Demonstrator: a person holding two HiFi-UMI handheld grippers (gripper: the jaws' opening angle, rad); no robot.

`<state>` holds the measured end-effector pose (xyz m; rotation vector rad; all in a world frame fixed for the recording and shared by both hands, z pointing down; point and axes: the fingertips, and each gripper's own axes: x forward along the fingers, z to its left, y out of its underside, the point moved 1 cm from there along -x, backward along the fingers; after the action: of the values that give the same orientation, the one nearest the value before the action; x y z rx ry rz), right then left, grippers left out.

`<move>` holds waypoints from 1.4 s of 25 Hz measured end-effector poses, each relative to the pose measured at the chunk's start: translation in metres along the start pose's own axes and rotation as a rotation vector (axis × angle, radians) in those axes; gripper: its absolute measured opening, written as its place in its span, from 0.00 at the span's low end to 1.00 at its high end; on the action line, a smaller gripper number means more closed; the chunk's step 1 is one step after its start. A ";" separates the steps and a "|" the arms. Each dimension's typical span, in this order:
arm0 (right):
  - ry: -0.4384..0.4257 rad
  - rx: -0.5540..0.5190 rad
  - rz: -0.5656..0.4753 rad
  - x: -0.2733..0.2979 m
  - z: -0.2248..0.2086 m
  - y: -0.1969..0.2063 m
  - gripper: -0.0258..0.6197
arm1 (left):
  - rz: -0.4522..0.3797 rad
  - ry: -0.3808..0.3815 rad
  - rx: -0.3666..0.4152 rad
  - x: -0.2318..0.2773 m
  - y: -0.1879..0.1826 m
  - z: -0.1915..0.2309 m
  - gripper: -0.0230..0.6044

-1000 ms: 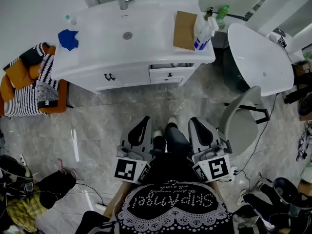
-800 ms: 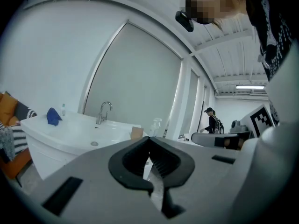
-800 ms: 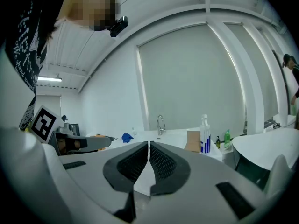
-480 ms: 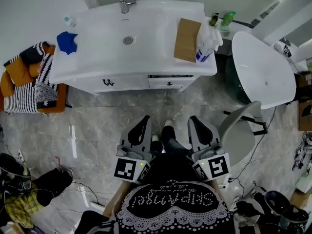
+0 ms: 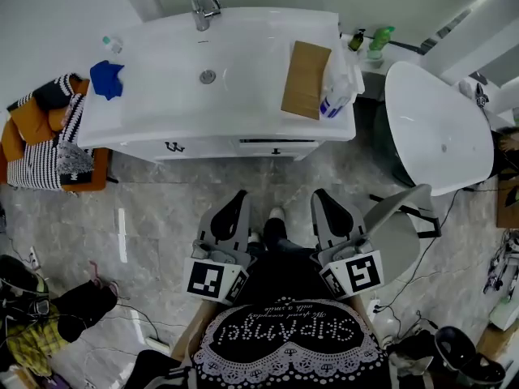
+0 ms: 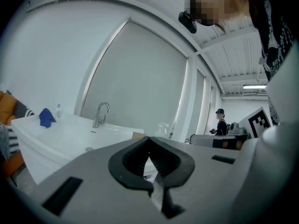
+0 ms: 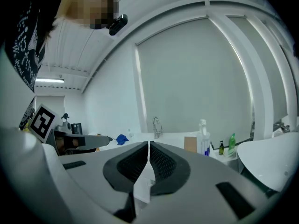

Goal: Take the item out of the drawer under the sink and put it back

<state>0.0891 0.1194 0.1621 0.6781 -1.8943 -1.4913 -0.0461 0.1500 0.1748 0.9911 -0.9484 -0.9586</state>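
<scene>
The white vanity [image 5: 162,128] with its sink fills the top of the head view. Its small drawer [image 5: 276,147], with a dark handle, sits under the counter to the right of the basin; only a thin dark line shows at its top edge. My left gripper [image 5: 238,196] and right gripper [image 5: 323,194] are side by side over the marble floor, short of the vanity, pointing at it. In the left gripper view the left gripper [image 6: 148,141] has its pads meeting, with nothing between them. The right gripper [image 7: 149,146] is likewise shut and empty. No item from the drawer is visible.
On the counter are a faucet [image 5: 203,5], a blue cloth [image 5: 107,78], a brown board [image 5: 306,79] and a spray bottle [image 5: 336,83]. An orange chair with striped clothes [image 5: 49,148] stands left. A white round table [image 5: 438,124] and a grey chair [image 5: 397,225] stand right. Cables lie on the floor.
The vanity has drawn closer to both grippers as the person stepped toward it. Both grippers kept their side-by-side pose and stayed shut.
</scene>
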 end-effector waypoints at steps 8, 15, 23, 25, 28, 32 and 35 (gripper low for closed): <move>0.015 -0.023 -0.033 -0.004 -0.031 -0.012 0.08 | -0.028 0.039 0.021 0.032 -0.008 -0.021 0.04; 0.025 -0.036 -0.042 -0.011 -0.043 -0.013 0.08 | -0.037 0.056 0.040 0.036 -0.007 -0.033 0.04; 0.033 -0.038 -0.034 -0.006 -0.039 -0.012 0.08 | -0.038 0.059 0.031 0.038 -0.007 -0.025 0.04; 0.040 -0.042 -0.030 -0.003 -0.038 -0.012 0.08 | -0.039 0.068 0.027 0.040 -0.008 -0.022 0.04; 0.053 -0.037 -0.016 0.007 -0.037 -0.012 0.08 | -0.034 0.090 0.022 0.045 -0.012 -0.014 0.04; 0.052 -0.031 -0.019 0.026 -0.029 -0.019 0.08 | -0.026 0.103 0.021 0.050 -0.022 -0.001 0.04; 0.044 -0.012 -0.017 0.042 -0.020 -0.023 0.08 | -0.010 0.101 0.023 0.051 -0.028 0.013 0.04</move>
<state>0.0758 0.0709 0.1501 0.7175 -1.8497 -1.4848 -0.0497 0.0917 0.1616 1.0554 -0.8723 -0.8990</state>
